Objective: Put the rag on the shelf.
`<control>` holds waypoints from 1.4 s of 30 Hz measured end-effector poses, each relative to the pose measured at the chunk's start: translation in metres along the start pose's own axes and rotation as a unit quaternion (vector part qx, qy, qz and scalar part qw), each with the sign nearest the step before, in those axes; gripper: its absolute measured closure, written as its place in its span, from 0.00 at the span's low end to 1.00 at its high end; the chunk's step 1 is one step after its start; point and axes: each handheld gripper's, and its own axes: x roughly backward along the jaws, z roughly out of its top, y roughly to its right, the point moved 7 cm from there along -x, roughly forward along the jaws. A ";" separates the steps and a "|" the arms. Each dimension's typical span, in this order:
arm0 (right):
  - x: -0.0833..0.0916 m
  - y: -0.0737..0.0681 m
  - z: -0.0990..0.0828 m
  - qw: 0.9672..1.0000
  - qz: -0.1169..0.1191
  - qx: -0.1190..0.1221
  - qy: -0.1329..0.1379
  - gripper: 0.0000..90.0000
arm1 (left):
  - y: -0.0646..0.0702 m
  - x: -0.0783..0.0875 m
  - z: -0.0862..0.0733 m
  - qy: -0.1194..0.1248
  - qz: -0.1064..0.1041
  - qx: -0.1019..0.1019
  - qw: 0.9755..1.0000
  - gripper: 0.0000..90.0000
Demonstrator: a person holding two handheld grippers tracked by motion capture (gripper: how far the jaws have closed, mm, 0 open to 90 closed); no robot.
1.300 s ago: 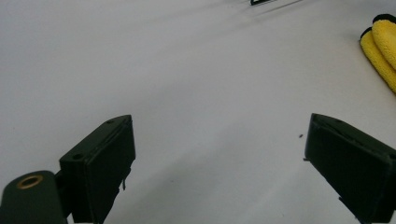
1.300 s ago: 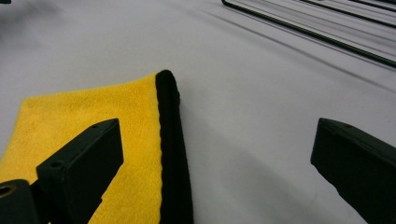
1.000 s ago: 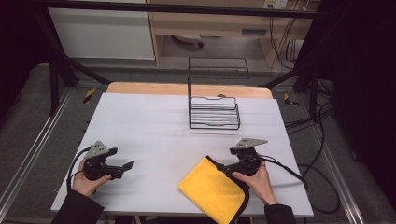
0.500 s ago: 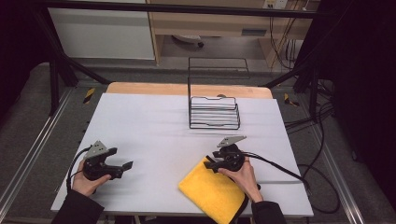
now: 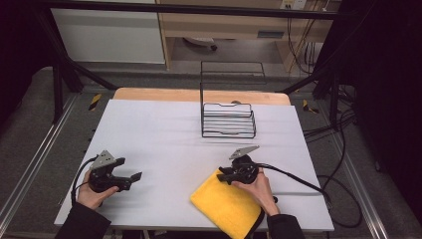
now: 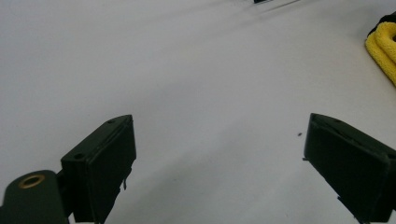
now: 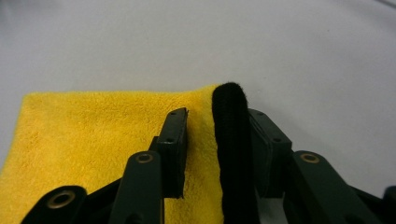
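A: Where are the left tongs (image 5: pixel 130 177)?

B: Near the tabletop's (image 5: pixel 164 129) front left corner. They are wide open, with nothing in them.

A: And the yellow cloth (image 5: pixel 226 204)?

B: Flat at the front edge, right of the middle, well apart from the left tongs. Its black rim (image 7: pixel 231 154) runs along its right side.

A: Which tongs are closer?

B: The right tongs (image 7: pixel 217 140). They have just been closing, with the cloth's far right corner and rim between them. I cannot tell if they pinch it yet.

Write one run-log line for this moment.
right tool: closing around yellow cloth edge | left tool: open, idle | wire rack: untouched
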 end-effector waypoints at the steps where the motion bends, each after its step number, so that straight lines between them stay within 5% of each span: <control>1: 0.000 0.000 0.000 1.000 0.001 -0.001 -0.002 0.73 | 0.000 0.000 0.000 0.000 0.000 0.000 1.000 0.10; 7: 0.001 -0.004 -0.001 1.000 0.018 -0.006 -0.011 0.85 | 0.000 0.000 0.000 0.000 0.001 0.000 1.000 0.10; 17: 0.010 -0.003 0.004 1.000 0.002 -0.016 0.008 0.89 | -0.001 0.001 0.001 0.001 0.002 -0.001 1.000 0.11; 27: 0.021 0.008 0.011 0.998 -0.048 -0.026 0.032 0.89 | 0.000 0.000 0.001 0.000 0.003 -0.003 1.000 0.11; 35: 0.028 0.027 0.016 0.991 -0.111 -0.045 0.057 0.89 | -0.001 0.001 0.001 0.001 0.005 -0.002 1.000 0.11; 42: 0.031 0.046 0.014 0.986 -0.141 -0.068 0.065 0.89 | 0.000 0.001 0.001 0.001 0.006 -0.003 1.000 0.11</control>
